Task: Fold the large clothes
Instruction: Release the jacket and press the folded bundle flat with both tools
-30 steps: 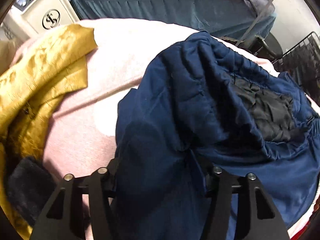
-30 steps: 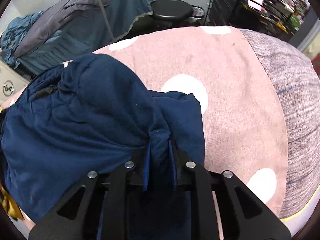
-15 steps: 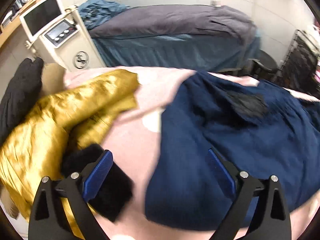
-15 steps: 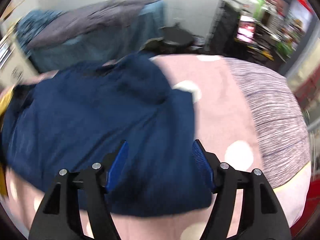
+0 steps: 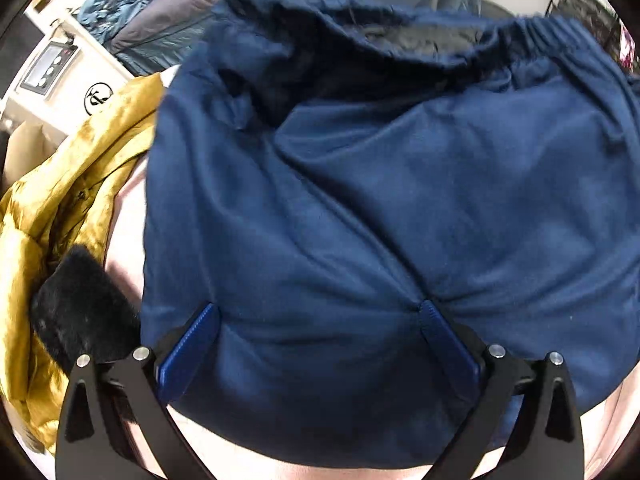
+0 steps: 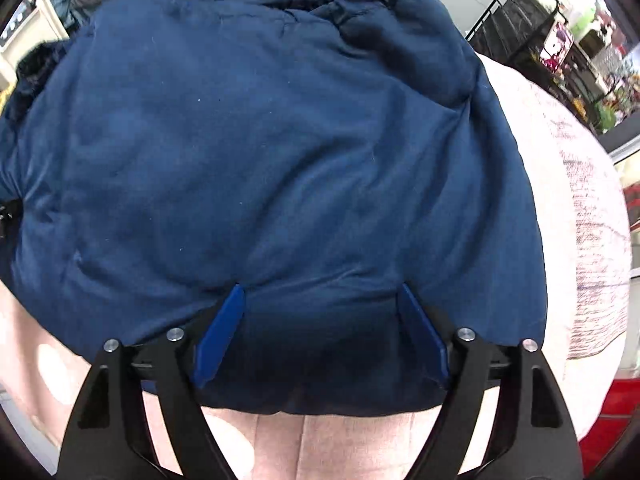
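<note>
A large navy blue garment (image 5: 380,200), with its gathered elastic band at the far edge, lies folded on the pink spotted spread (image 5: 124,232). It fills both wrist views. My left gripper (image 5: 318,308) points steeply down at the garment's near left part. Its jaws are opening wide, the blue pads' tips rest on the cloth, and nothing is pinched. My right gripper (image 6: 320,288) stands over the same garment (image 6: 280,160) near its front edge. Its jaws are opening too, the tips dent the cloth, and flat fabric lies between them without being gripped.
A gold satin garment (image 5: 60,200) and a black furry piece (image 5: 76,300) lie at the left. A white machine (image 5: 52,64) and a covered bed (image 5: 160,48) stand behind. To the right are a grey heathered cloth (image 6: 592,240) and a wire rack (image 6: 520,12).
Both grippers were shut on bunches of the blue cloth; they let go, opened wide and came down close over the folded garment, which now lies flatter.
</note>
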Tool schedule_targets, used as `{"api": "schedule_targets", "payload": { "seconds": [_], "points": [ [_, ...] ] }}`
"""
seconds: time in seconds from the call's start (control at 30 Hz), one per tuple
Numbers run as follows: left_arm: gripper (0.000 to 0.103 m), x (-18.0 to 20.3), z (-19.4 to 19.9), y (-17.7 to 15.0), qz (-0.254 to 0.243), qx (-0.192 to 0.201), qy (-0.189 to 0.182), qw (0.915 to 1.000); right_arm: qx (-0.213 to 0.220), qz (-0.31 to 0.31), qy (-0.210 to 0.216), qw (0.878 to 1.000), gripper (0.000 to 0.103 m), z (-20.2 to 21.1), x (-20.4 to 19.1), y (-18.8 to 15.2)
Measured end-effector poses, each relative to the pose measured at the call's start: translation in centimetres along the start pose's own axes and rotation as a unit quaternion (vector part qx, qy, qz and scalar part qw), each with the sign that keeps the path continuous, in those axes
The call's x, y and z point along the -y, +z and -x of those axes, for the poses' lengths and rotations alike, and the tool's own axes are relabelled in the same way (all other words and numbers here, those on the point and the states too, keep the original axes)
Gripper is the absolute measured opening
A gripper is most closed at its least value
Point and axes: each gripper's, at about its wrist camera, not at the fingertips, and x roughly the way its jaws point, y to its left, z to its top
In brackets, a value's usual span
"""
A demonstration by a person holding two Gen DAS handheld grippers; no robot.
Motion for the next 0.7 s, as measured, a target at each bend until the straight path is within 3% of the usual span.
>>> {"api": "schedule_targets", "payload": {
  "seconds": [0.27,0.4,0.5,0.7],
  "points": [
    [0.098,0.4,0.1,0.4,-0.032,0.013,0.007,0.9994,-0.028,-0.026,-0.053,0.998,0.089,-0.5,-1.8,0.3],
    [0.097,-0.3,2.3,-0.9,-0.039,0.046,-0.007,0.9982,0.01,-0.066,-0.008,0.998,0.089,2.9,-0.9,-0.9],
    [0.097,-0.7,4.6,-3.3,-0.054,0.088,-0.038,0.9939,0.036,-0.086,0.009,0.996,0.089,5.4,-1.3,-4.0],
    [0.097,-0.9,5.7,-7.9,-0.037,0.103,-0.063,0.992,0.022,-0.159,0.047,0.986,0.089,6.5,0.1,-11.1]
  ]
}}
